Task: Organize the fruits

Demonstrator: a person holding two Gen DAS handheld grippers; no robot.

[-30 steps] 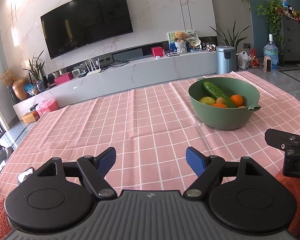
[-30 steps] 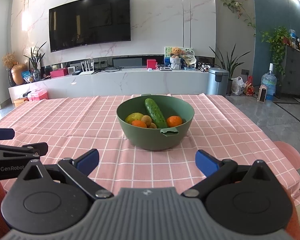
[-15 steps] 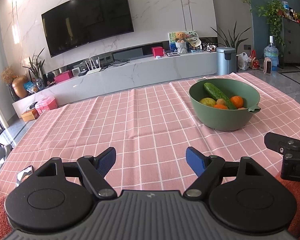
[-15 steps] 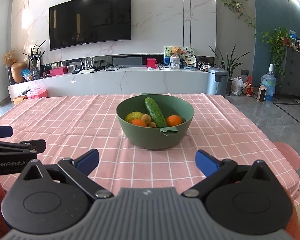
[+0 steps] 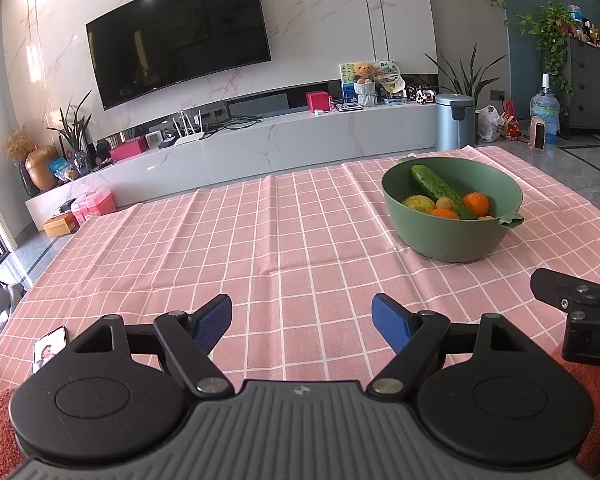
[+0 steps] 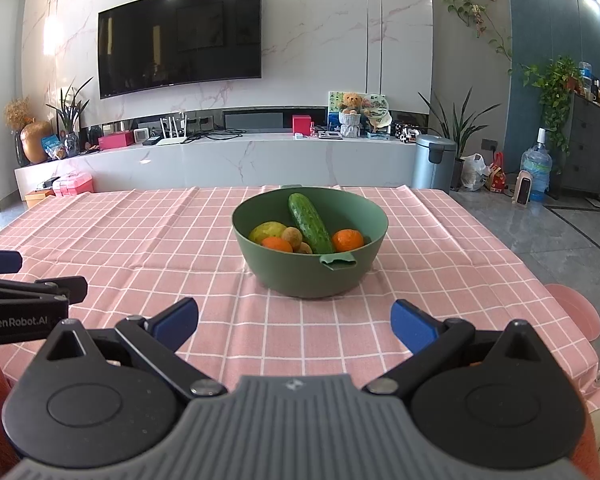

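Fruit fills a green bowl (image 6: 310, 256) at the centre of the right wrist frame and at the right of the left wrist frame (image 5: 452, 216): a cucumber (image 6: 310, 222) leans across two oranges (image 6: 347, 239), a yellow-green fruit (image 6: 267, 230) and small brown ones, all resting on a pink checked tablecloth (image 6: 140, 240). Right gripper (image 6: 294, 320) sits low in its frame just short of the bowl, fingers spread wide with nothing between them. Left gripper (image 5: 302, 312) likewise gapes empty over bare cloth at lower centre, with a phone (image 5: 50, 348) at the lower left edge and a television (image 5: 178, 34) on the marble wall at upper left.
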